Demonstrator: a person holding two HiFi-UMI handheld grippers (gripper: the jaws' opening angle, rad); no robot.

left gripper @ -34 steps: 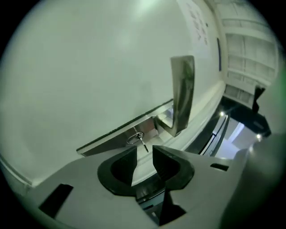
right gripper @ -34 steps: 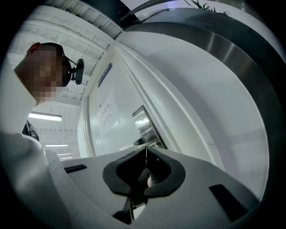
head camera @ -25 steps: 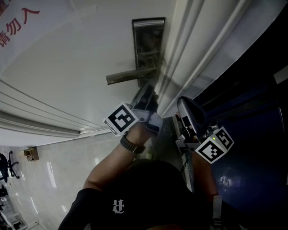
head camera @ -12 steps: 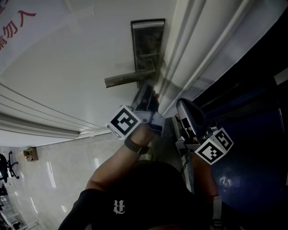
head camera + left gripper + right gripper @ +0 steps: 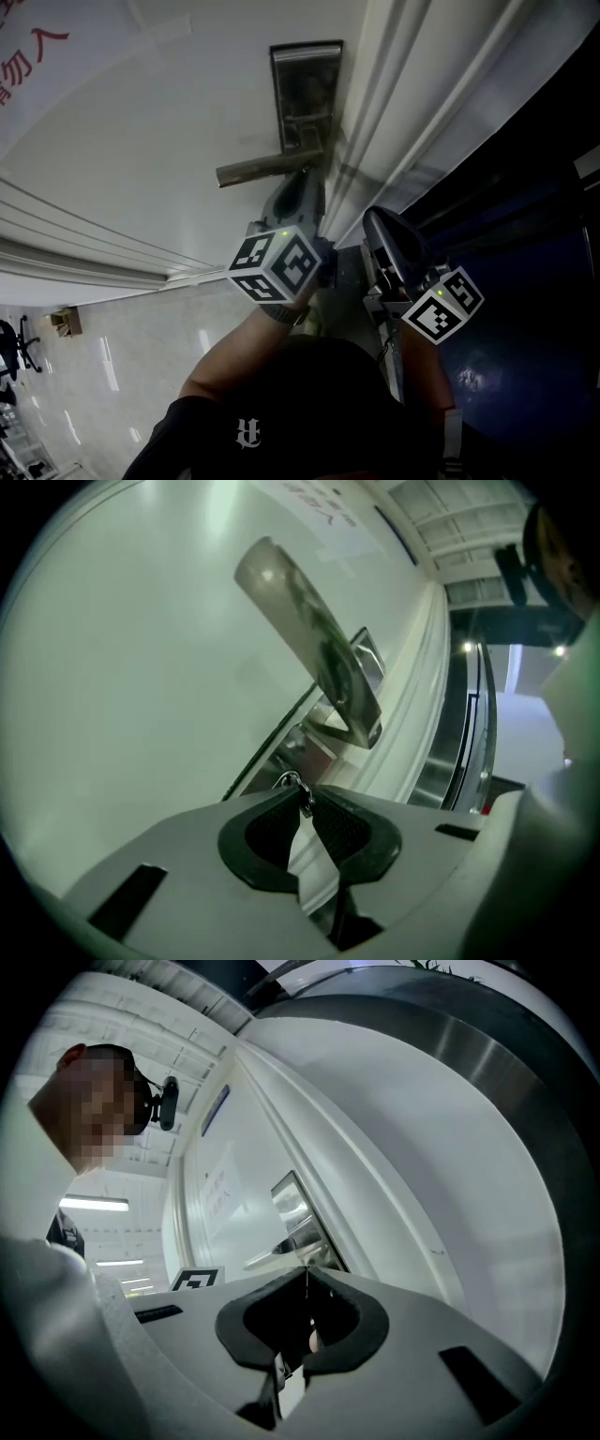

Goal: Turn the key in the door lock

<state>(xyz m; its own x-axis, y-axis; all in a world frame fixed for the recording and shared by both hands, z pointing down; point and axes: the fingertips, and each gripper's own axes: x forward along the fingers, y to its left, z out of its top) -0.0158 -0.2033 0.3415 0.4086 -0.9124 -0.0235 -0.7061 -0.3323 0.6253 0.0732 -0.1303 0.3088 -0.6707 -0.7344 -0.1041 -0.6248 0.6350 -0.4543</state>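
A white door carries a steel lock plate (image 5: 306, 94) with a lever handle (image 5: 267, 167). My left gripper (image 5: 304, 180) reaches up just under the handle, at the lower end of the plate. In the left gripper view my left gripper (image 5: 305, 801) is shut on a small metal key (image 5: 302, 797), whose ring (image 5: 289, 781) pokes out above the pads. The handle (image 5: 314, 653) juts out above it, in front of the lock plate (image 5: 292, 747). My right gripper (image 5: 377, 223) hangs to the right by the door frame, shut on nothing; the right gripper (image 5: 307, 1275) is apart from the lock plate (image 5: 292, 1206).
The white door frame (image 5: 403, 103) runs diagonally right of the lock. A dark blue panel (image 5: 525, 281) lies further right. Glossy floor tiles (image 5: 103, 356) show at the lower left. The person's head and dark shirt (image 5: 281, 412) fill the bottom of the head view.
My left gripper has rolled about its own axis at the lock, so its marker cube now shows two faces. The right gripper has stayed where it was.
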